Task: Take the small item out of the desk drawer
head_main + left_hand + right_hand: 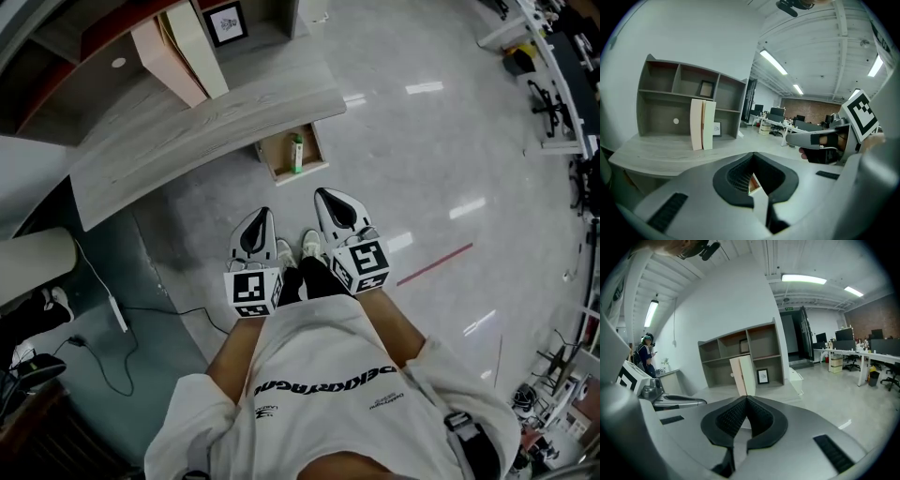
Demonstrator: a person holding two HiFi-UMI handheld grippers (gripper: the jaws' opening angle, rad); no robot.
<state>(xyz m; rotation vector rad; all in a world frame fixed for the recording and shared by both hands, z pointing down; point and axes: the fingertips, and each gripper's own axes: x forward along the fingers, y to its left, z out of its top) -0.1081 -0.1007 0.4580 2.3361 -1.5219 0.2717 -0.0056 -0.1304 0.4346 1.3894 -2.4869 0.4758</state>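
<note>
Approach: your left gripper (260,221) and right gripper (328,200), both closed and empty, face the open wooden drawer (279,159) (small green item (296,152) inside); open one next.

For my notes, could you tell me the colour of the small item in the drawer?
The item is green; the head view shows it best.

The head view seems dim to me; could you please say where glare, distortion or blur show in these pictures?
Head view: dim overall, with white light streaks glaring off the glossy floor, edges bent. Left gripper view: fisheye, dark corners, ceiling lamp blown out. Right gripper view: same curving, shelf unit fairly sharp, ceiling light overexposed.
</note>
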